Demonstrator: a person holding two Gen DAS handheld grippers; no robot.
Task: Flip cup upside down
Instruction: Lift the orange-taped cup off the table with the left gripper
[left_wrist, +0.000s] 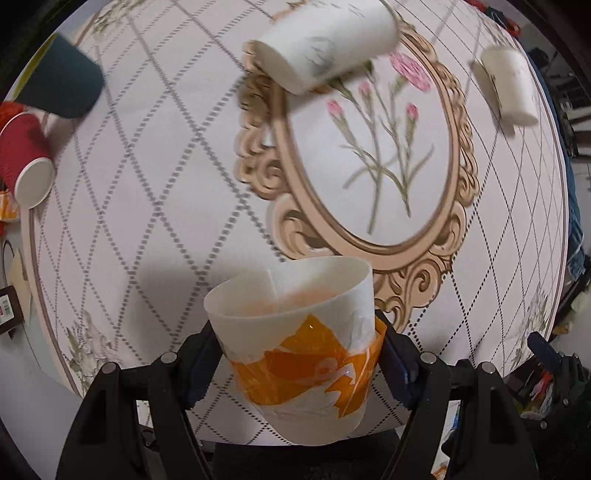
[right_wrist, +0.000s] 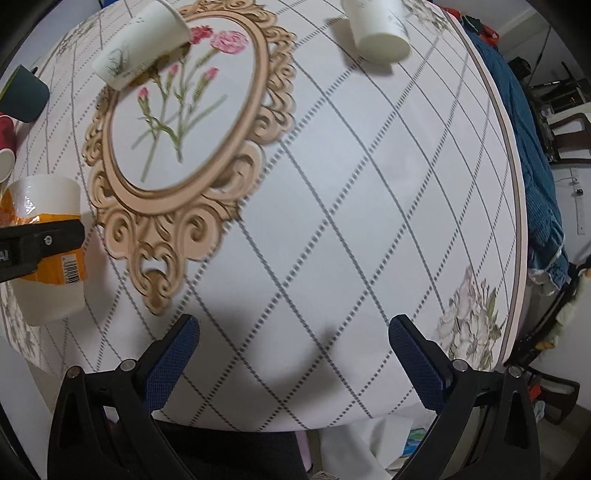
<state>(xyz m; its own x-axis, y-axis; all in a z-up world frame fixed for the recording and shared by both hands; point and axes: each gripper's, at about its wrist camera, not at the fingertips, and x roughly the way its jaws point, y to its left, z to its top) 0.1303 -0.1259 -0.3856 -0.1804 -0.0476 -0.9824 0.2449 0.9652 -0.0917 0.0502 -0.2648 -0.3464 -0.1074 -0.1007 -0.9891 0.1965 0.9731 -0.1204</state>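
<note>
My left gripper is shut on a white and orange paper cup, held by its sides above the near edge of the table. The cup is roughly upright with its open mouth up and tilted away from me. In the right wrist view the same cup shows at the far left with a black finger across it. My right gripper is open and empty, hovering over the near part of the tablecloth.
On the round table stand other cups: a white cup at the back, a small white cup at the back right, a dark teal cup and a red cup at the left. Clutter lies beyond the table edges.
</note>
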